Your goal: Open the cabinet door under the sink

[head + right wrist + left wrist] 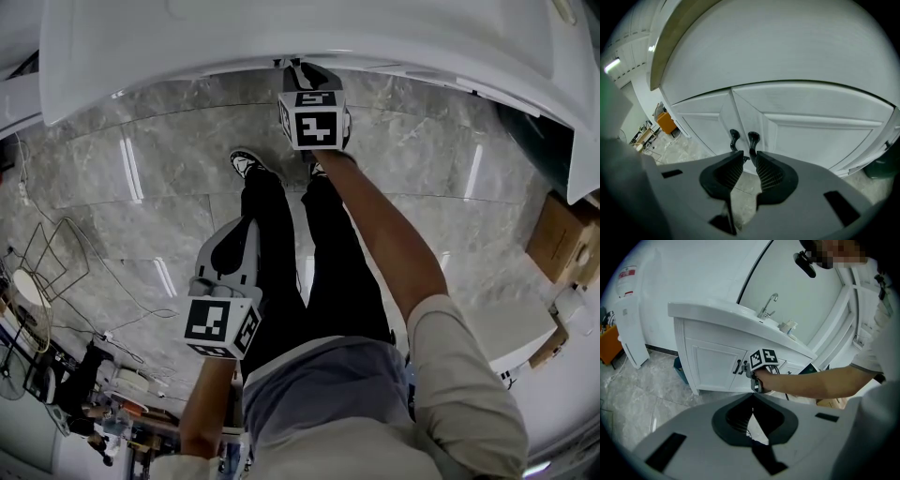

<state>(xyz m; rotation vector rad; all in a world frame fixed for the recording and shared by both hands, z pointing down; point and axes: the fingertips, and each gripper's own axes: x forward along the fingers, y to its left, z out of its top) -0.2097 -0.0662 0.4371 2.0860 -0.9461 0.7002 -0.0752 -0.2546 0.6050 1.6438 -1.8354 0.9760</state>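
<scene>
While a person stands at a white vanity counter (717,315) w/ a chrome tap (768,305), the right gripper (748,157) reaches out to the cabinet front beneath it. Its jaws stand narrowly apart. Their ribbed dark pads (768,173) sit either side of the lower end of a black curved metal handle (753,139). The handle lies against the R pad, w/ a slim gap on the L side, so it isn't clamped.

That handle belongs to the white panelled cabinet door (820,136) under the sink, on the R in the right gripper view. The door is matte white w/ a raised rectangular frame, and it sits shut, flush w/ the cabinet front. Just beside it, across a thin vertical seam, is a matching second door (701,124), also shut, w/ its own black handle (734,139) near the seam.

The left gripper (753,397) hangs low by the person's leg, well apart from the cabinet. Its jaw tips are pressed together w/ nothing between them.

In the head view, a grey marble-tile floor (169,187) spreads below.
</scene>
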